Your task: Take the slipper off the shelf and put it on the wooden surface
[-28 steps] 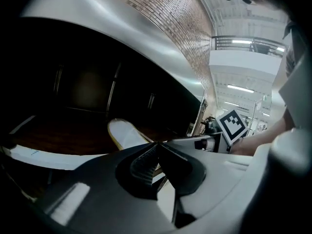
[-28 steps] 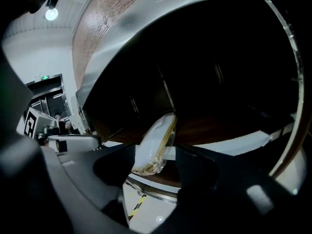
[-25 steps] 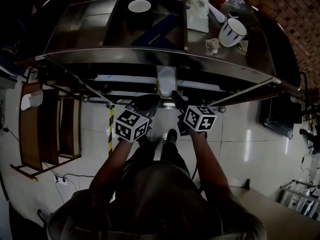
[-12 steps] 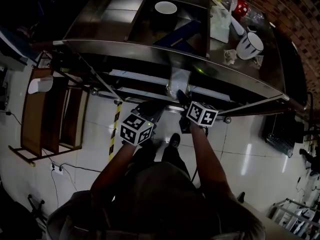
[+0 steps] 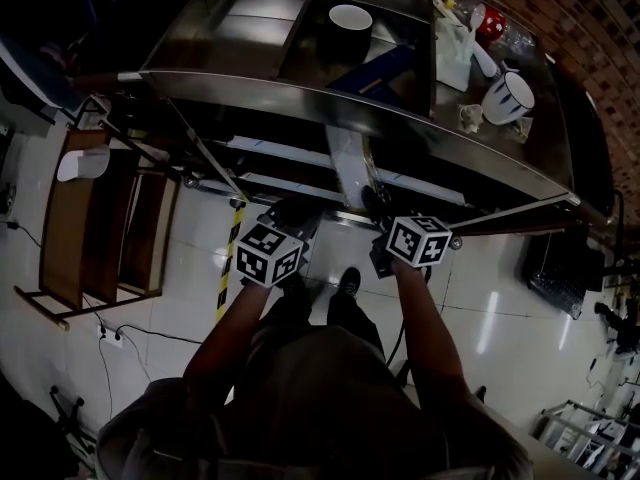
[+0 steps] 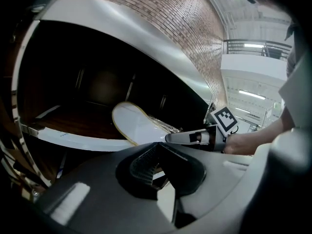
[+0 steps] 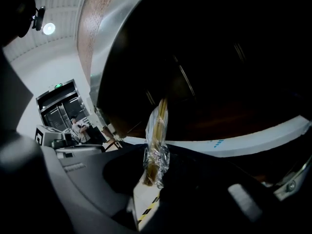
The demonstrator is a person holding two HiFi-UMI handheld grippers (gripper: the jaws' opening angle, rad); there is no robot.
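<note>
Left gripper (image 6: 155, 149) hovers in front of the shelf (image 6: 73, 138), its jaw tips meeting with nothing between them. It is not touching anything. On the tiled floor (image 5: 500, 298) well off to its left stands a wooden rack (image 5: 100, 228), and a yellow-and-black strip (image 5: 228, 268) runs along the floor just beside it.

Next to the right is the slipper (image 6: 134, 126), pale with a yellowish rim and wrapped in clear crinkled plastic. It lies on the dark wooden board of the shelf under the steel counter (image 5: 300, 93). Its near end reaches out past the shelf's white front edge toward the person.

Right gripper (image 7: 153, 174) has that near end between its jaws, which are closing on it. From this gripper's own view the slipper appears edge-on, the plastic bunched where the pads press on it. The two grippers are side by side, near each other, both pointed in under the counter.

Up on the counter, a white bowl (image 5: 350, 15) sits in the sunken middle section. Further right stands a white mug (image 5: 508, 96) with a dark rim.
</note>
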